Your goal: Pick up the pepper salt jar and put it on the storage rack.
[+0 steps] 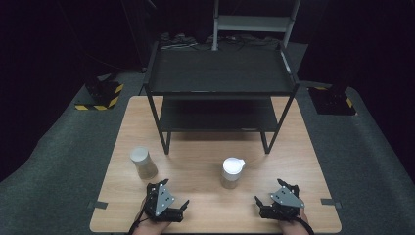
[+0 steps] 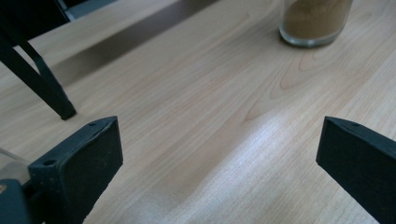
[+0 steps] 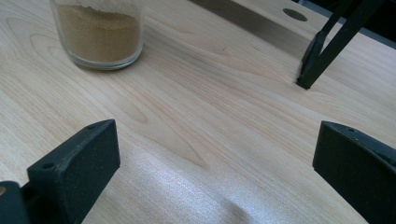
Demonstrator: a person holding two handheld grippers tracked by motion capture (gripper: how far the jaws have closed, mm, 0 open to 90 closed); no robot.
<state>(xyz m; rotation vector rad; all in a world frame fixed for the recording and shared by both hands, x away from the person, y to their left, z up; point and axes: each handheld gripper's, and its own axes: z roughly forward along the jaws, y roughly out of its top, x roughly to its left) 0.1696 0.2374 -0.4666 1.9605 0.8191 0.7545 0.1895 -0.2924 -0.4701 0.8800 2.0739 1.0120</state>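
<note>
Both grippers parked at the near edge, jaws wide, nothing held.

Left gripper (image 1: 180,209) low on the wooden table (image 1: 205,161) at near left, jaws spread wide apart around bare wood. Right gripper (image 1: 260,205) mirrored at near right, jaws just as wide, equally empty. Between them and slightly farther: white-lidded jar (image 1: 232,172) standing upright, closer to the right gripper, brown powder showing through the glass in the right gripper view (image 3: 98,32). Farther left, second jar (image 1: 142,162) with a grey lid, upright, just beyond the left gripper, well apart from the first. Same brown filling seemingly, though too dim in the high view for certainty. Black two-tier shelf rack (image 1: 220,78) at the far side, one leg visible in each gripper view, both tiers bare.
</note>
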